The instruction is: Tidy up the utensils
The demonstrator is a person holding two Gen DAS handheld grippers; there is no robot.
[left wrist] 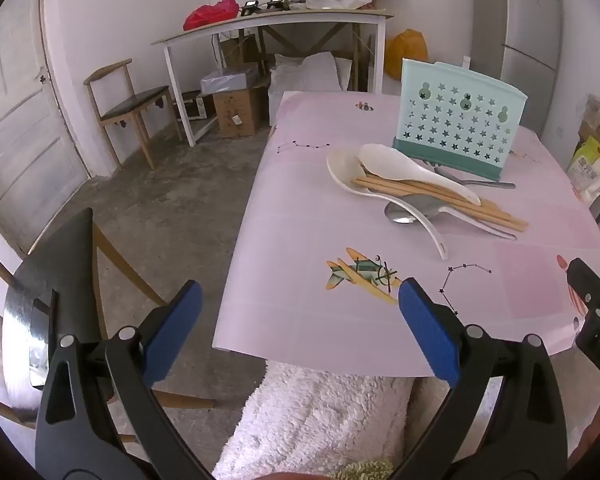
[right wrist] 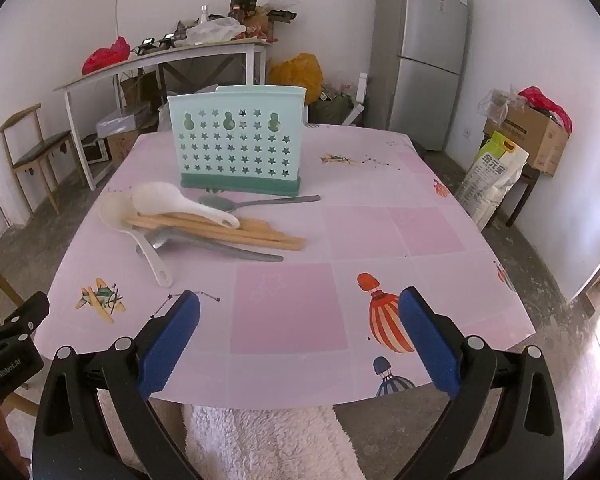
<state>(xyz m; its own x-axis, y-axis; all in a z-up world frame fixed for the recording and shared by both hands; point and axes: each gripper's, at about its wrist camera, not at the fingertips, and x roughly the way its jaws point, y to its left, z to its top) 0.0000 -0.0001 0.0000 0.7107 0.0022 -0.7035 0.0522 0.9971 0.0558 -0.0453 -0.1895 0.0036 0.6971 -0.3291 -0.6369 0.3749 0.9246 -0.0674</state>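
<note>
In front of the utensil holder (right wrist: 238, 142) on the table (right wrist: 380, 240), spoons (right wrist: 180, 200) and chopsticks (right wrist: 228, 230) lie piled; left hand-held gripper (left wrist: 300, 320) and right hand-held gripper (right wrist: 300, 320) both hover spread, empty.

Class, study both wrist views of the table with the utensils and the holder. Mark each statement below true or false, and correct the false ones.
1. The left gripper and the right gripper are both open and hold nothing. True.
2. The wooden chopsticks stand upright inside the green utensil holder. False: they lie flat in the pile on the table.
3. A white plastic spoon lies on top of the chopsticks. True.
4. One metal spoon lies just in front of the holder. True.
5. The holder lies tipped over on its side. False: it stands upright.
</note>
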